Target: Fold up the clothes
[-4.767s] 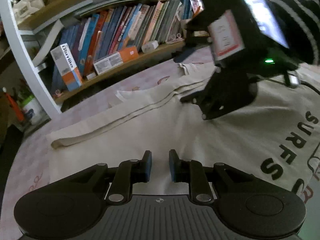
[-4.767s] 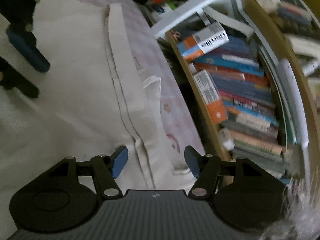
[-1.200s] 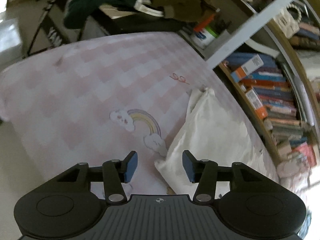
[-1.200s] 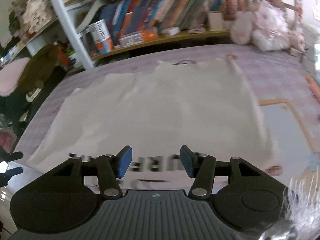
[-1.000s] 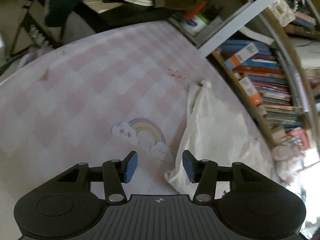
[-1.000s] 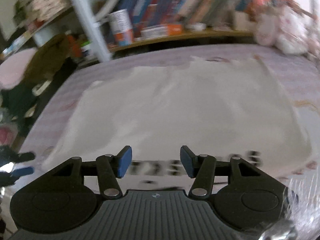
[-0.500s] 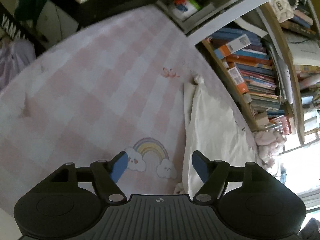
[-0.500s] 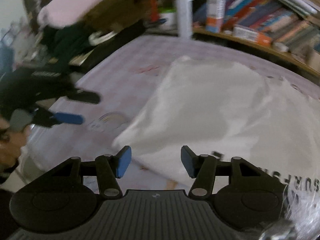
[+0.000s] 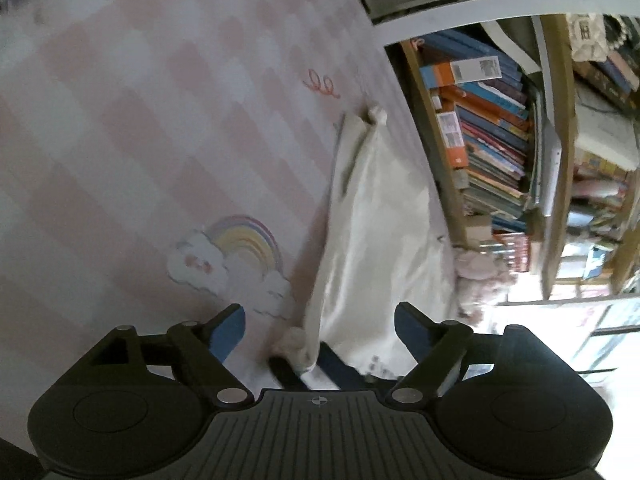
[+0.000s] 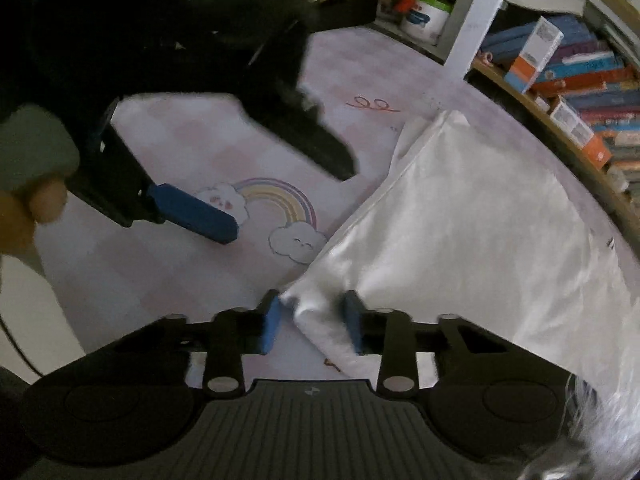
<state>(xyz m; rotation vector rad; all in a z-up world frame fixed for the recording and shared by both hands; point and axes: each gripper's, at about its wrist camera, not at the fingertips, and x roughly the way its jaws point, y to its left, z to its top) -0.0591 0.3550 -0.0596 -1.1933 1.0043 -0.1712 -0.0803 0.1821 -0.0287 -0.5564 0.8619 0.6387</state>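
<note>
Pinching white garment point(image 10: 460, 232) corner, right gripper point(image 10: 310, 322), print unreadable

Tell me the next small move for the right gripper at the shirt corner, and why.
Probably close the right gripper fully: its fingers straddle the white T-shirt corner with cloth bunched between them, not clearly pinched. The left gripper is wide open above, holding nothing.

Pretty dim indoor light overall. In the left wrist view a blown-out window glare point(image 9: 560, 320) sits right of the jaws, washing out detail. Heavy fisheye bending curves the bookshelf point(image 9: 480, 152). In the right wrist view the other gripper point(image 10: 288, 184), up left of the jaws, is motion-smeared and nearly black; the shirt point(image 10: 480, 240) looks overexposed.
</note>
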